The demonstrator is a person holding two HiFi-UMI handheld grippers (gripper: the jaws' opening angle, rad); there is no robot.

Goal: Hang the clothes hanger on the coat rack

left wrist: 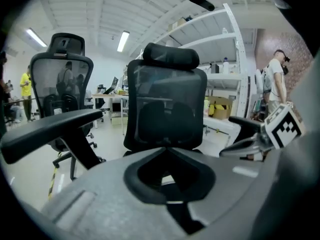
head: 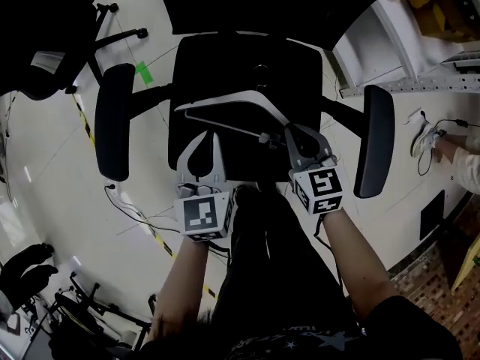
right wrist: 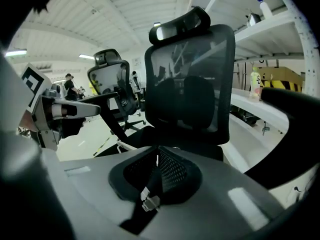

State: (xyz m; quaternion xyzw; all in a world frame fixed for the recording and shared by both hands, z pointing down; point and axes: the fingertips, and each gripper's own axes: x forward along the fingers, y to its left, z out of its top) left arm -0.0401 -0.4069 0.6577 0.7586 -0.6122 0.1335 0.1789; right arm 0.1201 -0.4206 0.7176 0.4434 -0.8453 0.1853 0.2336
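Observation:
A white clothes hanger lies flat on the black seat of an office chair below me. Its metal hook end points toward my right gripper, whose jaws are shut with the tips right beside the hook; whether they touch it I cannot tell. My left gripper hovers shut over the seat's front left, empty. In the right gripper view the shut jaws face the chair's backrest, and a piece of the hanger shows at the left. The left gripper view has its shut jaws before the same backrest.
The chair's armrests flank both grippers. Another office chair stands at the far left. White shelving is at the upper right, and a person's arm reaches in at the right edge. Cables and striped tape cross the floor.

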